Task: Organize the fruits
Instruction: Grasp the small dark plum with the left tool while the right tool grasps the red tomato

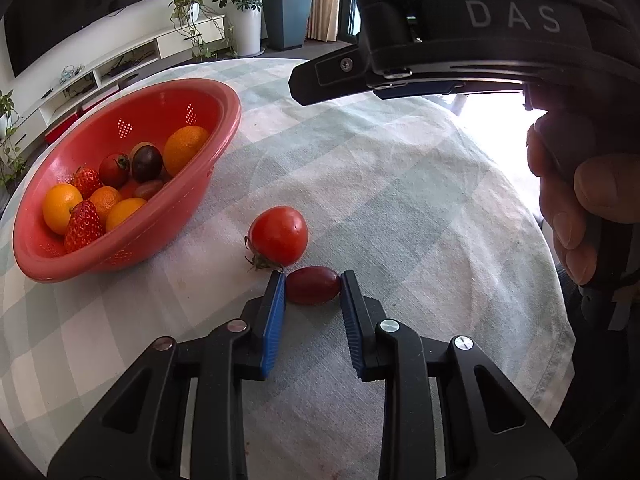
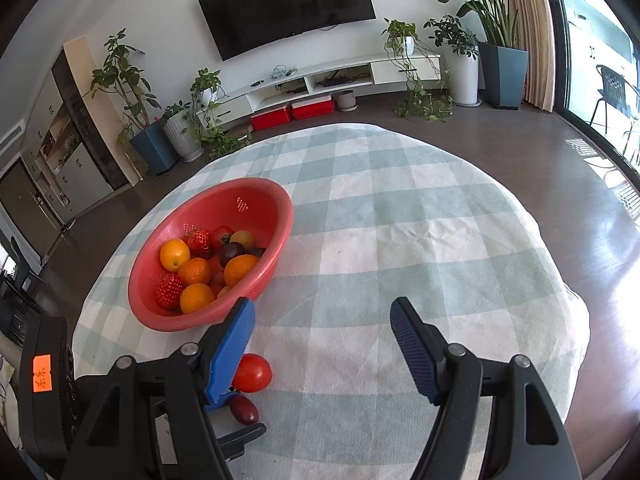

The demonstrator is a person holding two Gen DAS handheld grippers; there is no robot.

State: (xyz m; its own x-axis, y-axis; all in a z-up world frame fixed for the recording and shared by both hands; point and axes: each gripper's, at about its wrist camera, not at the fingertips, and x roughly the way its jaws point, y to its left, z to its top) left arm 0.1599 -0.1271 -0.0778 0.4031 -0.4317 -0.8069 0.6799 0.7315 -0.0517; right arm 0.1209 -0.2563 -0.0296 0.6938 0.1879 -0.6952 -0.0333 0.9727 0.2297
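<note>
A dark red grape (image 1: pixel 313 285) lies on the checked tablecloth, and my left gripper (image 1: pixel 313 286) has closed its blue pads on both ends of it. A red tomato (image 1: pixel 279 236) with a green stem lies just beyond, touching or nearly touching the grape. A red colander bowl (image 1: pixel 224 96) to the left holds oranges, strawberries, small tomatoes and dark grapes. In the right wrist view my right gripper (image 2: pixel 324 320) is open and empty, held above the cloth right of the bowl (image 2: pixel 280 200); the tomato (image 2: pixel 252 373) and grape (image 2: pixel 244 409) show low left.
The round table with green and white checked cloth (image 2: pixel 400 220) drops off to a wooden floor on all sides. The right gripper's body (image 1: pixel 460 40) and the holding hand (image 1: pixel 572 208) hang above the table's right side in the left wrist view.
</note>
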